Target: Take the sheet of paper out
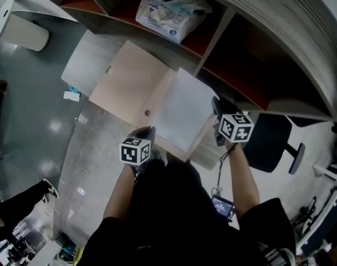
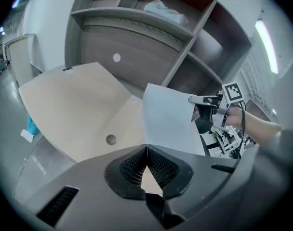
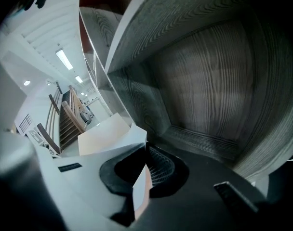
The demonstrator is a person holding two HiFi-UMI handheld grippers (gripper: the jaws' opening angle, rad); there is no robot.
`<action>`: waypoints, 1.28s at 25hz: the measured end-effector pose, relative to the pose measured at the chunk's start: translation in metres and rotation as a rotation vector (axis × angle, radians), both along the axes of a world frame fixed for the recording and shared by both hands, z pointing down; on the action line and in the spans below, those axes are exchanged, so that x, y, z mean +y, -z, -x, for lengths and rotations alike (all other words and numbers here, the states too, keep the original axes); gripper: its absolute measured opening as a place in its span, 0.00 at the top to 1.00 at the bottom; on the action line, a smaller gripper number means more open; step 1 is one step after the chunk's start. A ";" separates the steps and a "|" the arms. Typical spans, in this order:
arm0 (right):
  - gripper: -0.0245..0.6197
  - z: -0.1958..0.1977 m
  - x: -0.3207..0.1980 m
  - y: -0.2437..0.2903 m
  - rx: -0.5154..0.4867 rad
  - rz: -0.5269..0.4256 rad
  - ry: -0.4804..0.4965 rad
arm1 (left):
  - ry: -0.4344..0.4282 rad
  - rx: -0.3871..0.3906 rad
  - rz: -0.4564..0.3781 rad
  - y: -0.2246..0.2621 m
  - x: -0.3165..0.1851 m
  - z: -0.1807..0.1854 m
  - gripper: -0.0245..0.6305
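A grey wood-grain shelf unit (image 1: 217,42) of open compartments fills the upper part of the head view, and a dark chair (image 1: 271,140) stands to the right, below it. In front of the shelves a large beige folder (image 1: 129,82) lies spread open. The sheet of paper (image 1: 182,110) sits over the folder's right part, white side up, with beige showing past its lower right edge. A white plastic package (image 1: 168,13) rests in an upper compartment.

The left gripper (image 2: 146,148) has its jaws pressed together at the sheet's near left corner. The paper's edge runs straight into the tips, though how much of the folder is caught with it I cannot tell. The right gripper (image 3: 145,150) is clamped too — a thin white strip of the sheet stands edge-on between its pads, at the sheet's right corner. A small round stud (image 2: 111,139) shows on the folder, just left of the paper.
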State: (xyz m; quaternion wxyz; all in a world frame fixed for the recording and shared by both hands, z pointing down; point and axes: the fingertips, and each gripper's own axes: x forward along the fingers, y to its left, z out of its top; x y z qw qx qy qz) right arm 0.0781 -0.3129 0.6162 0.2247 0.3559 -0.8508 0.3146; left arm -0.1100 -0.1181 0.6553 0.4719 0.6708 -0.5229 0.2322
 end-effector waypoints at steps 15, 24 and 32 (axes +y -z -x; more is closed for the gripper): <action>0.94 -0.006 0.053 0.067 -0.016 -0.119 -0.092 | -0.033 0.051 -0.142 0.052 0.014 -0.003 0.90; 0.94 -0.012 0.116 0.115 0.019 -0.247 -0.167 | -0.036 0.054 -0.258 0.078 0.045 0.000 0.90; 0.94 -0.015 0.181 0.157 0.105 -0.372 -0.206 | -0.106 0.052 -0.335 0.093 0.079 -0.005 0.90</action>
